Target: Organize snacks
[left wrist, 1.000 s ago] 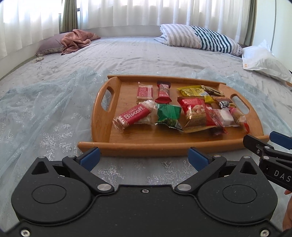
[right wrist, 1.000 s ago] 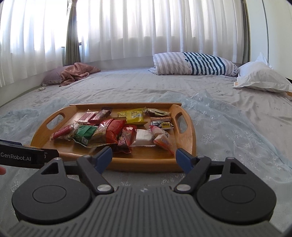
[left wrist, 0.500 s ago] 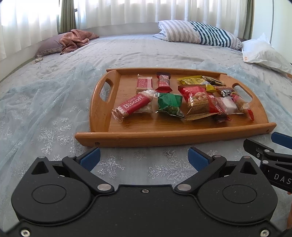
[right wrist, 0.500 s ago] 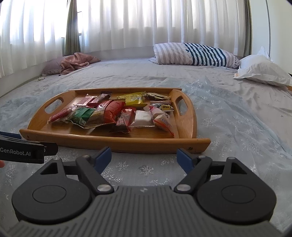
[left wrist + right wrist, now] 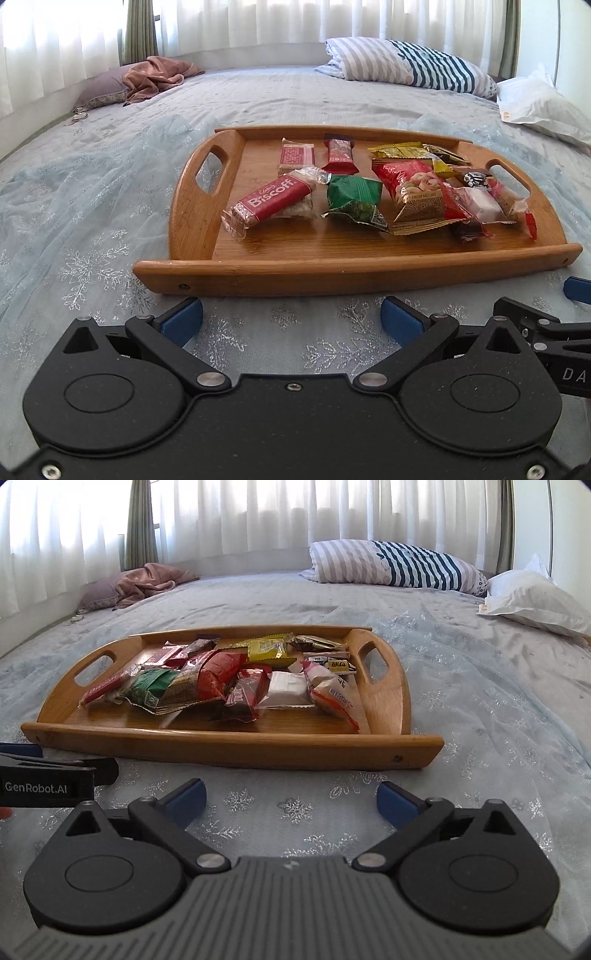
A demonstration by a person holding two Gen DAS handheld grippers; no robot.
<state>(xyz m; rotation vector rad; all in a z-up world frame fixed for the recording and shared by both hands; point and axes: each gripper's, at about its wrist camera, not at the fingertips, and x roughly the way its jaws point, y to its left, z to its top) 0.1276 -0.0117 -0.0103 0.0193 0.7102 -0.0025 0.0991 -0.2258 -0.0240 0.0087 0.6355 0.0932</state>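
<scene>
The left tool [image 5: 291, 317] and the right tool [image 5: 290, 799] hang side by side with fingers spread wide, gripping nothing, just short of the oval wooden tray [image 5: 332, 271] on the snowflake-patterned blue bedspread [image 5: 92, 206]. The wrapped snacks lie inside the tray, among them a red Biscoff packet [image 5: 275, 201] and a green pouch [image 5: 354, 195]. A striped pillow [image 5: 399, 565] lies beyond.

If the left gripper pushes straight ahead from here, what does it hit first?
Most likely the near rim of the wooden tray, ahead of the open left gripper. Only bedspread shows between them. If it rides higher than the rim, the green snack packet comes next.
</scene>
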